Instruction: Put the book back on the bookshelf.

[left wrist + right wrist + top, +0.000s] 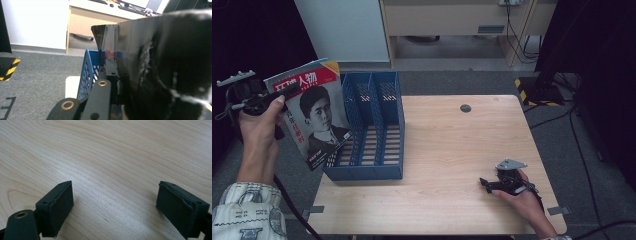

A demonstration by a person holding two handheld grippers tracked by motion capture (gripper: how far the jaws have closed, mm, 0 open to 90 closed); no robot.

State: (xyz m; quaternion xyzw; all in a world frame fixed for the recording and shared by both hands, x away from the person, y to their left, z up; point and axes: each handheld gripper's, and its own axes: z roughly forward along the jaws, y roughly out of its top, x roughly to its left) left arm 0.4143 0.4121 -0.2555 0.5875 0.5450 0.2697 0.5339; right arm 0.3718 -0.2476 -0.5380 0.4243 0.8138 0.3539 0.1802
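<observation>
Magazine (314,112), clamped in left tongs (282,92), mid-carry just beside blue file rack (377,125); next: lower it upright into a slot; right tongs (484,182) apart, idle on table (452,145).

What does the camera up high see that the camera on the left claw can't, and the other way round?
The high view alone gives the magazine cover with its printed portrait, the right claw resting open on the wooden table, and the blue file rack's three slots. The left claw view alone gives a close look at the left claw pinched on the magazine's glossy dark edge, plus a desk with a keyboard behind. Both share the magazine, the blue rack and the grey carpet.
</observation>
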